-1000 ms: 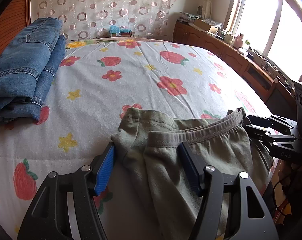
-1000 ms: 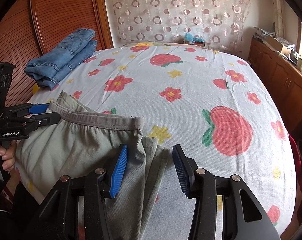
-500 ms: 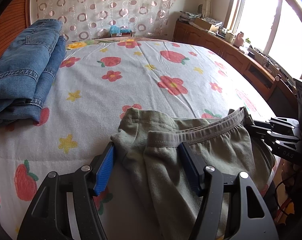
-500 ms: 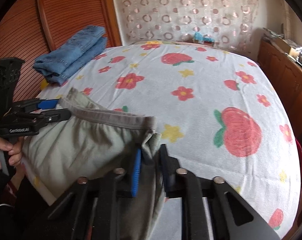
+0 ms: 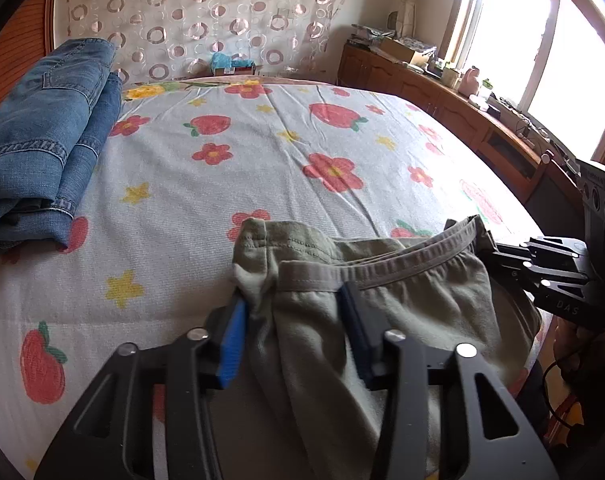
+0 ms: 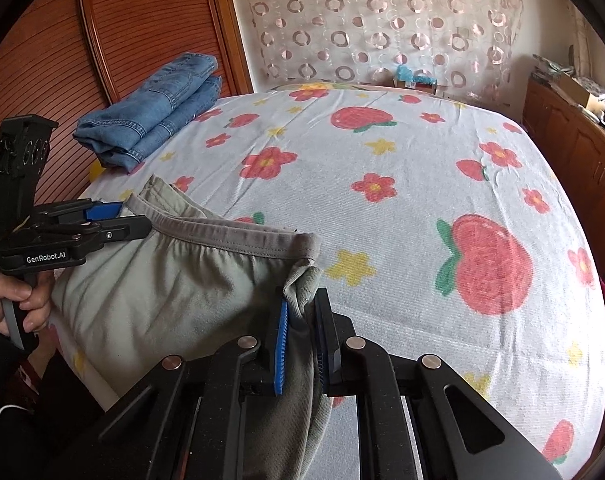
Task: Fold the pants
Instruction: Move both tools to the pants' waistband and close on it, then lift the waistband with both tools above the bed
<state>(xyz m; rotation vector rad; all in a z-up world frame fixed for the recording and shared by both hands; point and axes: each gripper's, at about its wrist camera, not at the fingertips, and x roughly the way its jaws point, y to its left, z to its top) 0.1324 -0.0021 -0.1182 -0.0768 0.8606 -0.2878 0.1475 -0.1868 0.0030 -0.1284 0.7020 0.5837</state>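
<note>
Legible marks, as I read them from my feeds:
1. "GenRobot.AI", white lettering on the side of my left claw, at 9 o'clock in the right wrist view.
2. "DAS", faint letters on my right claw, at 3 o'clock in the left wrist view.

Both grippers are matte black frames with cut-out slots and round silver screw heads, each finger faced with a ribbed blue pad. The left gripper carries white "GenRobot.AI" lettering on its side, and a bare-skinned hand wraps its black handle. The right gripper shows pale "DAS" letters, with a thin black cable beneath it.
</note>
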